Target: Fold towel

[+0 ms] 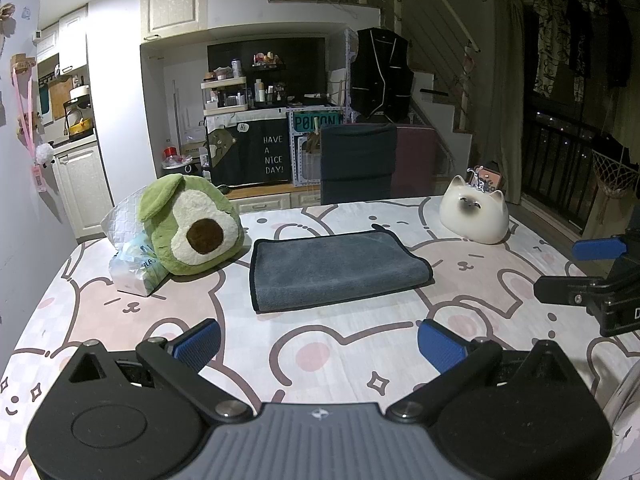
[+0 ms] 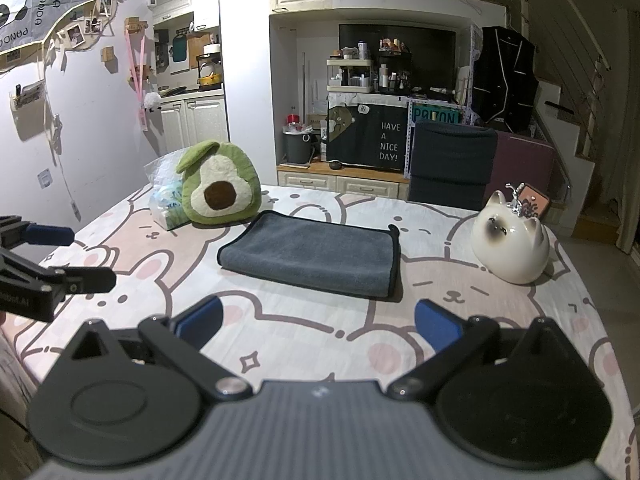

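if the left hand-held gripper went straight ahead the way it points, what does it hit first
Probably the grey towel, folded on the table straight ahead of the open left hand-held gripper; only bare tablecloth lies between, though height is unclear.

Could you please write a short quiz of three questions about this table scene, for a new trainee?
1. True or false: the grey towel lies folded on the table, and no fingers touch it.
2. Which object stands left of the towel? A) white cat figure B) avocado plush C) dark chair
3. Fill in: both the left gripper and the right gripper are ____.

Key: 1 true; 2 B; 3 open.
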